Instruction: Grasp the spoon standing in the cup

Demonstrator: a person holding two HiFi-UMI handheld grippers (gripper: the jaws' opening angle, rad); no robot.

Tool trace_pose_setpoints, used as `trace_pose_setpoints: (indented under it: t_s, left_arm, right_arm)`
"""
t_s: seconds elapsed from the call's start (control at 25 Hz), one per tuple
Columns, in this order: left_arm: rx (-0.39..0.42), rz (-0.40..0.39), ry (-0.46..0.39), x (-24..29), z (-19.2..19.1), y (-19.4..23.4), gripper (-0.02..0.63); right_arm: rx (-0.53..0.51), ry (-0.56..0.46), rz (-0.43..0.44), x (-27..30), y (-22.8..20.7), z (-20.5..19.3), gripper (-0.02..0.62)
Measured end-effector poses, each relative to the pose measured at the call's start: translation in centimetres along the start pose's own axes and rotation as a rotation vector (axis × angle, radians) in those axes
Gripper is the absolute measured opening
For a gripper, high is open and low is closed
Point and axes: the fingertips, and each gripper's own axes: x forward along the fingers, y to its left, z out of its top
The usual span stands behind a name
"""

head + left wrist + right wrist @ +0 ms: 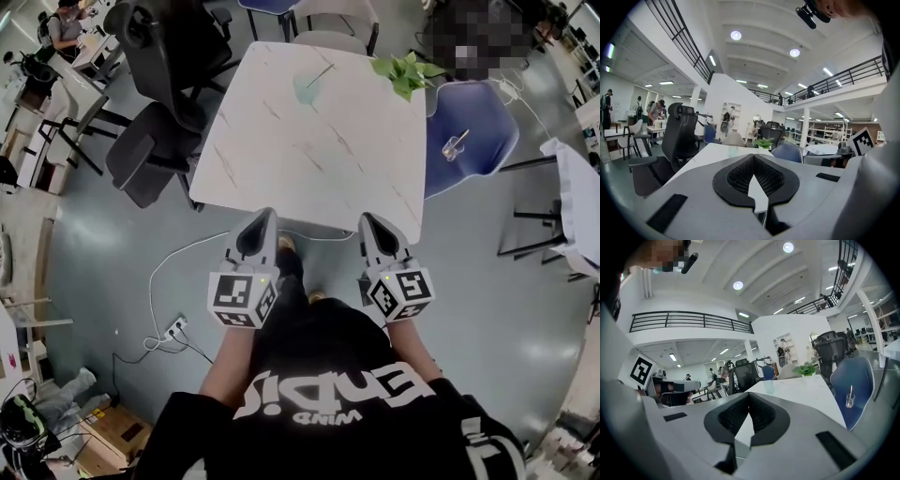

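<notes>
A pale green cup (307, 87) stands at the far side of the white marble table (309, 159), with a thin stick-like handle (322, 72) leaning out of it. A clear glass (454, 147) with a spoon (460, 139) in it sits on the blue chair seat (473, 127) to the right of the table. The right gripper view shows that glass (850, 401), its spoon (851, 392) and the green cup (768, 386). My left gripper (267, 216) and right gripper (367, 219) hover side by side at the table's near edge, both shut and holding nothing. In the left gripper view the jaw tips (753, 157) meet.
A potted green plant (405, 73) stands on the table's far right corner. Black office chairs (159, 84) stand to the left of the table. A white cable and power strip (173, 328) lie on the floor at the near left. A white-draped table (577, 202) is at the right.
</notes>
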Motion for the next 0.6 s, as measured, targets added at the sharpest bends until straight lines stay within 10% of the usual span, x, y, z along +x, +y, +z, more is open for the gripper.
trace_pose_setpoints:
  t_s: [0.6]
  left_arm:
    - [-0.009,-0.046,0.035,7.9,2.1,4.9,0.014]
  right_arm:
    - [0.018,0.025,-0.036,8.3,-2.4,1.8,0.012]
